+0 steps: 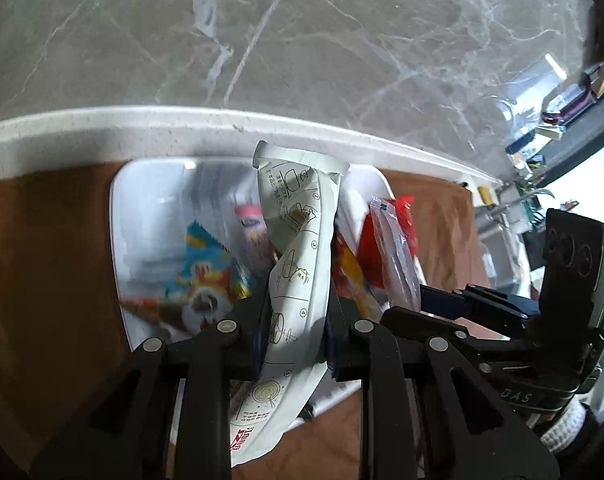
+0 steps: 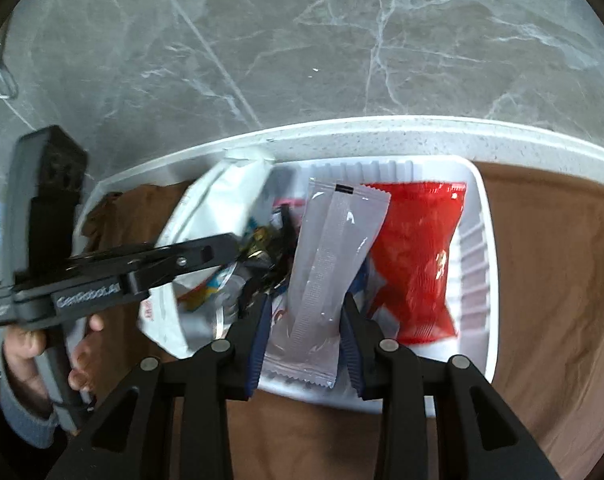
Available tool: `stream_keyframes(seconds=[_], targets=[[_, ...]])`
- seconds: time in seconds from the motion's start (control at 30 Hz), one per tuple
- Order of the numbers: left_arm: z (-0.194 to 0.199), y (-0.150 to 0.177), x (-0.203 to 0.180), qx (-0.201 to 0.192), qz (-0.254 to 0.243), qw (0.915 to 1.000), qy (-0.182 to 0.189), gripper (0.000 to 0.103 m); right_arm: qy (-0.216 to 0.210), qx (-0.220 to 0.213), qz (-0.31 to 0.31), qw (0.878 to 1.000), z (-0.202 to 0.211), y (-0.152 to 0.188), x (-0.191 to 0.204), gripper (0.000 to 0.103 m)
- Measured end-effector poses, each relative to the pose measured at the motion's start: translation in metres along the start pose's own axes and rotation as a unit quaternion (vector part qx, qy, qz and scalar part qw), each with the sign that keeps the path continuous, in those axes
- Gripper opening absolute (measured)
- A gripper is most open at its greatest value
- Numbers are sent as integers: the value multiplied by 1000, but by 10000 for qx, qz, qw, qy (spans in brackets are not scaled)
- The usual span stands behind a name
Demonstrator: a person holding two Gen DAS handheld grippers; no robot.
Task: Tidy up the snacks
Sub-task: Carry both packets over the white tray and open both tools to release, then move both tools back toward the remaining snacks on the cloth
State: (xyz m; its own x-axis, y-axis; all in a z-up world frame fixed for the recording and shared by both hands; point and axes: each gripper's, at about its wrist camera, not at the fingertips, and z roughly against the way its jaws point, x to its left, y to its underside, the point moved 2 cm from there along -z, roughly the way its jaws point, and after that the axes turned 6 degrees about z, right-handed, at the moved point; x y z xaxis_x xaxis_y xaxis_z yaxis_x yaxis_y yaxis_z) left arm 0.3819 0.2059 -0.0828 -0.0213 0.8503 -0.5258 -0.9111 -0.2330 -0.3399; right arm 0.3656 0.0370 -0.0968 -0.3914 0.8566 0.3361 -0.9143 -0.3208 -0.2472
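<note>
My left gripper [image 1: 298, 312] is shut on a white printed snack packet [image 1: 302, 256] and holds it above a white plastic basket [image 1: 120, 216]. A blue cartoon packet [image 1: 206, 272] and a pink packet [image 1: 248, 224] lie in the basket. My right gripper [image 2: 306, 320] is shut on a clear silver sachet [image 2: 330, 276] over the same basket [image 2: 482, 256], beside a red packet [image 2: 418, 256]. The left gripper [image 2: 206, 254] and its white packet [image 2: 218, 200] show at the left of the right wrist view. The right gripper [image 1: 442, 296] shows at the right of the left wrist view with the sachet [image 1: 394, 248].
The basket sits on a brown cloth [image 2: 550, 280] on a white speckled table edge [image 1: 102, 132]. Grey marble floor [image 1: 302, 40] lies beyond. Shelving and clutter [image 1: 542, 128] are at the far right. A hand [image 2: 34, 344] holds the left gripper's handle.
</note>
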Motion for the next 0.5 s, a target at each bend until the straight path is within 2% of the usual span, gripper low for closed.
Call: stream_keyframes(seconds=[0.07,0.17,0.27,0.33,0.5], targets=[[-10,-7,-2,-66,-85,9997,-228,21,179,54,50,9998,-7,-3,-3,39],[-13,-12,-3,-207,-187,9990,-350,24,358,55,94,9993,-11,-5,-5,40],[-7,-15,-2,-320,-349,9979,-451,28,335,18,37,9994,-9,-3,-10,43],[-1,-15,-2,-386,-437,9967,-562,36,354,-48,39,9994,-4,-3,-11,43],[23,-6,-3,-550,-485,9960,-511,38,342,-245,29,9991,14,-1,-9,43]])
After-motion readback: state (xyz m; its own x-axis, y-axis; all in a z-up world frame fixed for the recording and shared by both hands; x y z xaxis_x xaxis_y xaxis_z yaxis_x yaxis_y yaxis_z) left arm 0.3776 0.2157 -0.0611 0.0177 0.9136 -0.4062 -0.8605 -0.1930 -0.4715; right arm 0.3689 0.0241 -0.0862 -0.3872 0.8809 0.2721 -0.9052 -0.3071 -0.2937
